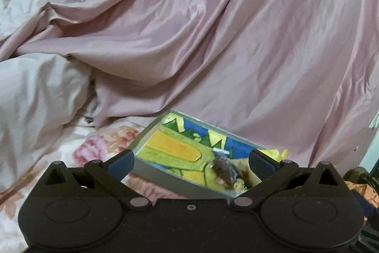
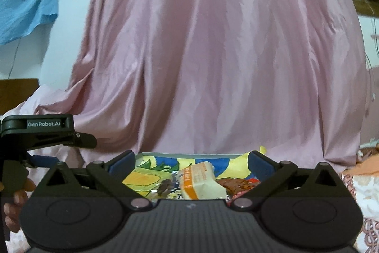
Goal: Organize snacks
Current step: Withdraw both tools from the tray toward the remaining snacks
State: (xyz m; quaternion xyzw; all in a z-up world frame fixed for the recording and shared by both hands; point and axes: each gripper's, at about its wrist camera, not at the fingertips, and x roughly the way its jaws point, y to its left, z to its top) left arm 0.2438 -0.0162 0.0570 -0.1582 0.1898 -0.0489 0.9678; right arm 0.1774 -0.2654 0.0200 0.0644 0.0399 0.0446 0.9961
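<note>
A shallow tray [image 1: 151, 170] printed with a yellow, green and blue cartoon lies on a floral bedsheet [image 1: 99, 148]. In the left wrist view a dark snack [image 1: 223, 171] sits in it and a yellow wrapper [image 1: 280, 153] shows at its right end. My left gripper [image 1: 191, 163] is open wide just short of the tray, holding nothing. The right wrist view shows the tray [image 2: 165, 154] holding a white-and-orange packet [image 2: 201, 181], a dark snack [image 2: 165, 186], a red-brown snack [image 2: 239, 184] and a yellow packet [image 2: 234, 164]. My right gripper [image 2: 191, 163] is open and empty before it.
A large pink satin cloth [image 1: 236, 51] hangs behind the tray. A pale duvet [image 1: 40, 91] is bunched at the left. The left gripper [image 2: 75, 151], with a hand [image 2: 16, 198] on it, is left of the right one. A blue cloth [image 2: 26, 4] hangs on the wall.
</note>
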